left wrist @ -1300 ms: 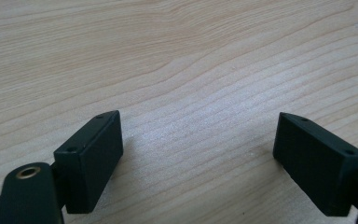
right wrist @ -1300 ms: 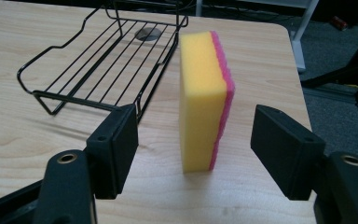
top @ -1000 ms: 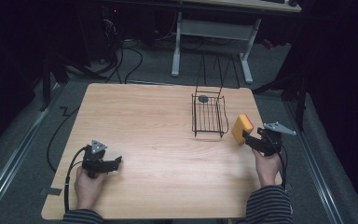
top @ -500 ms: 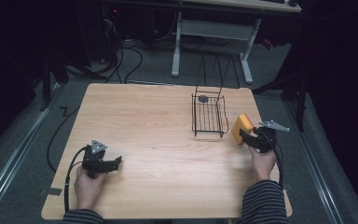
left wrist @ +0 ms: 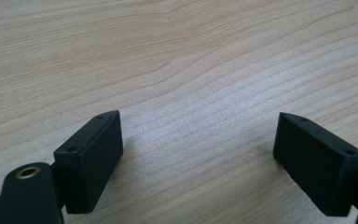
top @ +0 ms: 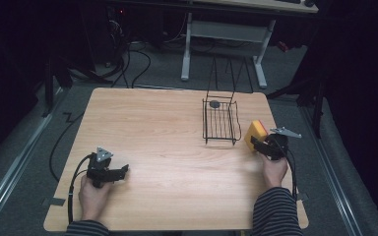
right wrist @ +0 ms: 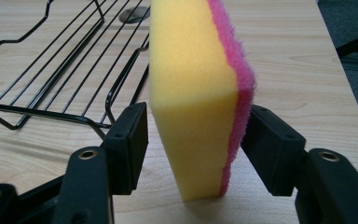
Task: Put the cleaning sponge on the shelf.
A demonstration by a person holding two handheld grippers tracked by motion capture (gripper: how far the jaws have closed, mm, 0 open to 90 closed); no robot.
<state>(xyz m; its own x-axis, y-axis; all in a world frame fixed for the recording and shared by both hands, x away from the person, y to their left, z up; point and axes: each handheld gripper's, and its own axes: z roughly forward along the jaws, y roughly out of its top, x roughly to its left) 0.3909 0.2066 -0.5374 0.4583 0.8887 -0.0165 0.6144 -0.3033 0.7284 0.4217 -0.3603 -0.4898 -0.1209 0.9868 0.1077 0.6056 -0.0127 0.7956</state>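
A yellow sponge [top: 255, 132] with a pink scouring side [right wrist: 191, 70] stands on edge on the wooden table [top: 167, 137], just right of a black wire basket [top: 220, 123]. My right gripper [top: 256, 143] [right wrist: 193, 140] has the sponge between its jaws. They have just been closing, and both pads now lie against the sponge's two faces. The foam shows no visible squeeze. My left gripper [top: 123, 169] [left wrist: 198, 154] rests low over the table near the front left, open with bare wood between its fingers.
The wire basket [right wrist: 51, 60] holds a small dark disc [top: 214, 103] at its far end, and its tall handles rise behind. The table's right edge [top: 285, 162] runs close to my right hand. Desk legs and cables lie on the floor beyond the table.
My right gripper has sunk slightly at the sponge and its jaws have narrowed onto it. The left hand has stayed where it was.
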